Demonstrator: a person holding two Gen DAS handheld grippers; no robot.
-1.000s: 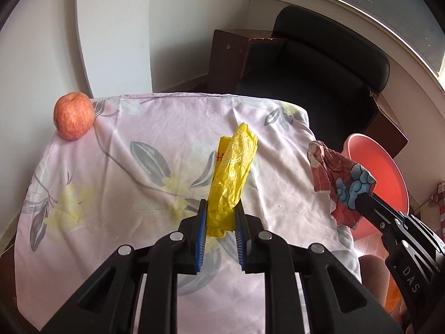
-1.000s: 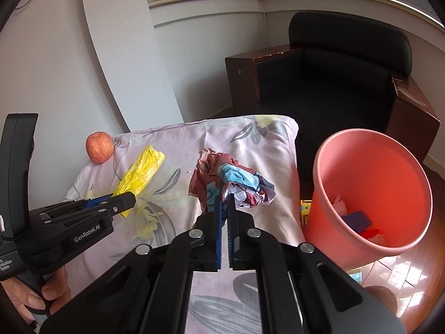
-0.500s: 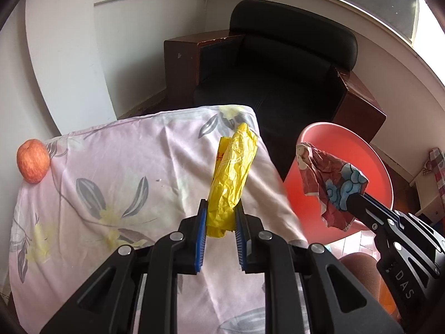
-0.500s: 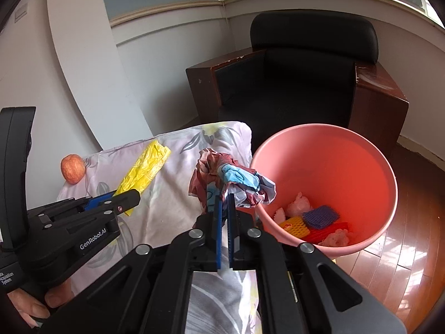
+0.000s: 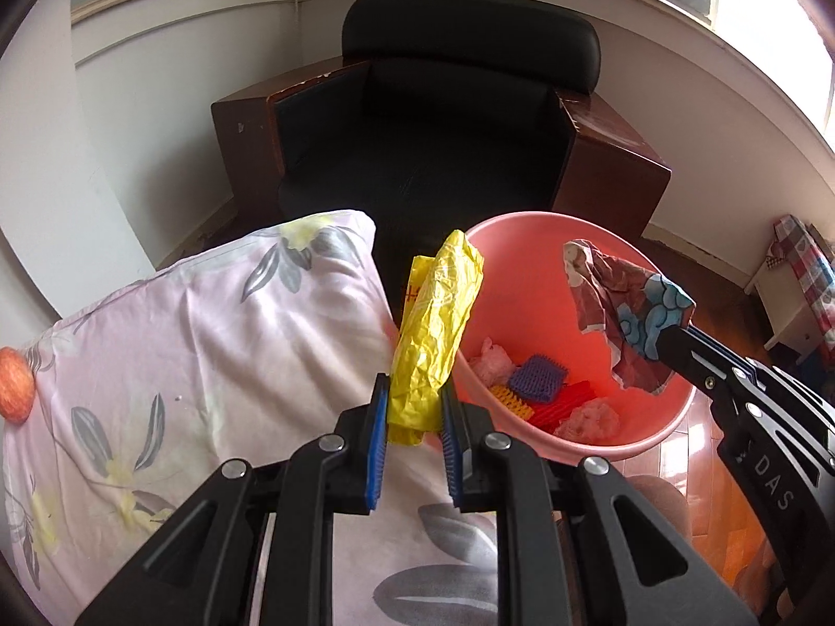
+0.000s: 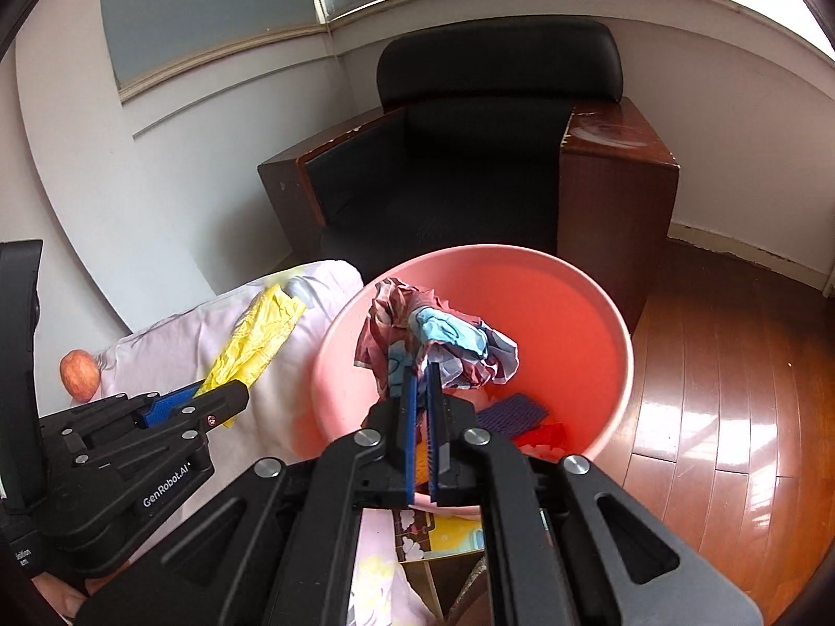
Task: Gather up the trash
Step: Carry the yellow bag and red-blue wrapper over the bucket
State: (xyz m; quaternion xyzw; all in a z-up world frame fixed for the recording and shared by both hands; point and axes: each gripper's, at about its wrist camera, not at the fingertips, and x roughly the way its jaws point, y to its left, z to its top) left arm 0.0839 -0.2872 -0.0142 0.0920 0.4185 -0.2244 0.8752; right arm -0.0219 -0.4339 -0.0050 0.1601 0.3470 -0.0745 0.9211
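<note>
My left gripper (image 5: 414, 407) is shut on a crumpled yellow wrapper (image 5: 436, 323), held in the air at the table's right edge, beside the pink bin's (image 5: 527, 232) near rim. My right gripper (image 6: 421, 381) is shut on a crumpled red and blue wrapper (image 6: 443, 339), which hangs over the open mouth of the pink bin (image 6: 621, 344). Inside the bin lie several bits of trash (image 5: 537, 381). The right wrist view also catches the yellow wrapper (image 6: 255, 339) and the left gripper (image 6: 209, 401) at lower left.
A red apple (image 5: 15, 383) sits at the far left of the table with a floral cloth (image 5: 209, 339). Behind the bin stands a black armchair (image 5: 443, 120) with brown wooden sides. Wooden floor (image 6: 730, 391) lies to the right of the bin.
Both grippers have swung right from over the table toward the bin, each still gripping its wrapper. The red and blue wrapper has gone from above the cloth to above the bin's mouth.
</note>
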